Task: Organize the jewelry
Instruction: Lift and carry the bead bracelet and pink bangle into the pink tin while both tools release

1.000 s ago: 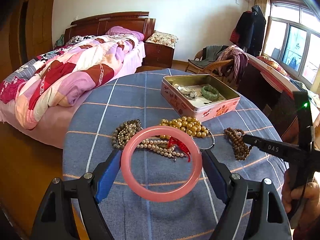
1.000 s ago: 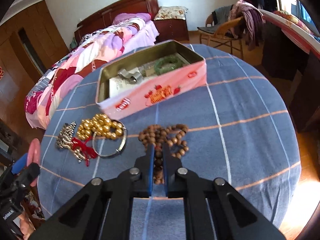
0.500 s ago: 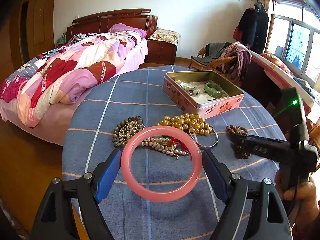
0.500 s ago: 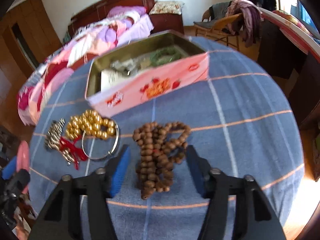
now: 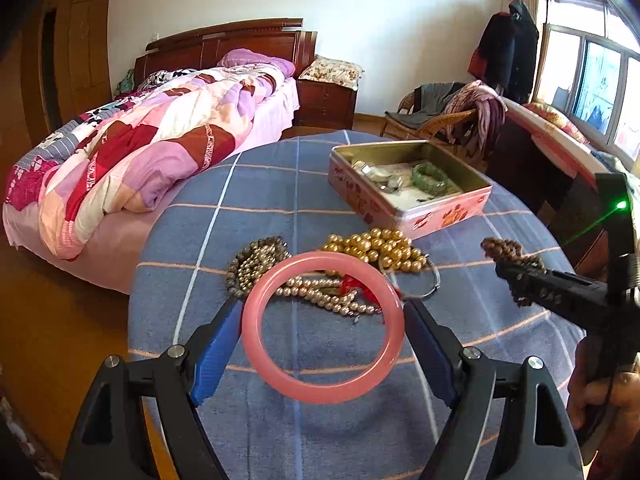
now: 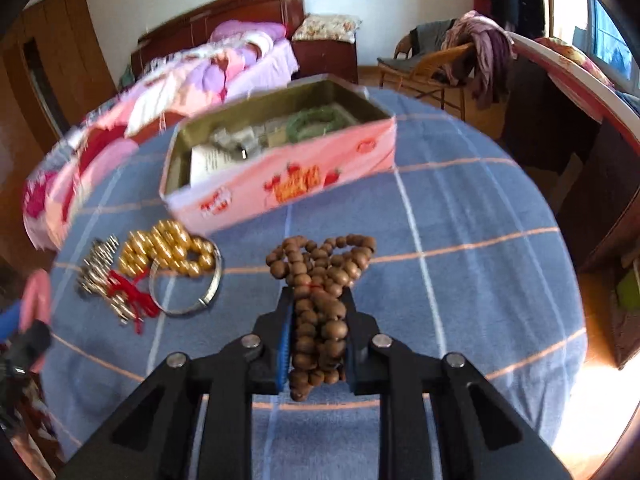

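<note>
Round worktop under a blue checked cloth, carrying the whole job; open pink tin at its far side, already holding a green bracelet and some silvery pieces, so plainly the place to fill.

Left claw clamped across a pink bangle, one blue pad on each side of the ring, held above the near edge of the cloth; best kept level and out of the way, well apart from the tin, until the other load is dropped.

Right claw closed on a bunch of brown wooden beads, part of the strand spilling forward past the tips and a loop hanging below; judged to be just lifting. Worth raising high enough for the dangling loops to clear the tin's near wall, carrying straight over the open middle, then parting the pads only once the beads hang inside.

On the cloth, unsorted: gold beads, silver bangle, pearl strand with a red tassel.
</note>
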The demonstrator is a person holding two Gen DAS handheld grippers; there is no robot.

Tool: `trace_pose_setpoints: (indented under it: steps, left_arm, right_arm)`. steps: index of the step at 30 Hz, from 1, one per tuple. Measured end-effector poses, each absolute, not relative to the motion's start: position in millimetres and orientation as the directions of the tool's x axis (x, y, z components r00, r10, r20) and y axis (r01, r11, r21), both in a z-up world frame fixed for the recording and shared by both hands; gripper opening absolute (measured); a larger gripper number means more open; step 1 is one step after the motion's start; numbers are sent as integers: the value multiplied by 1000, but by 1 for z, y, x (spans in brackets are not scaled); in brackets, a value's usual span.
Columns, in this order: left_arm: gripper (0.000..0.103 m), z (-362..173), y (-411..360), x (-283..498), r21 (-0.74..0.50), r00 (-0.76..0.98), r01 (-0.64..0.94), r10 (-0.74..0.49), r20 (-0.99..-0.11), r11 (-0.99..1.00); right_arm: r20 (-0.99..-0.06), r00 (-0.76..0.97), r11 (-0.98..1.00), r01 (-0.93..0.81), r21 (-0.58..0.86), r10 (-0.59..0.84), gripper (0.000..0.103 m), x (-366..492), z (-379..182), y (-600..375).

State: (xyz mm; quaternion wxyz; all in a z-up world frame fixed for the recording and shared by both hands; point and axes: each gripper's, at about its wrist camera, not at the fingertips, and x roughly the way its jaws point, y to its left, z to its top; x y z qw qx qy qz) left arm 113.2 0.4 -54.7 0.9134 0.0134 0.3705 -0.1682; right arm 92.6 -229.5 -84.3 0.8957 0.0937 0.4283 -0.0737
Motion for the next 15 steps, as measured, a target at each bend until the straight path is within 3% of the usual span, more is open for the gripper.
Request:
trace_pose_setpoints:
  steps: [7,15]
  left_arm:
    - [81,-38,6,110,-223,670,371,-426,-608,902]
    - [81,-30,-4,117,-238,675,399,-459,-578,886]
  right_arm:
    - [-690,722,970,201,140,-50,24,81,-43,-225]
    - [-624,779,965,207,163,-61,24,79,-25,-225]
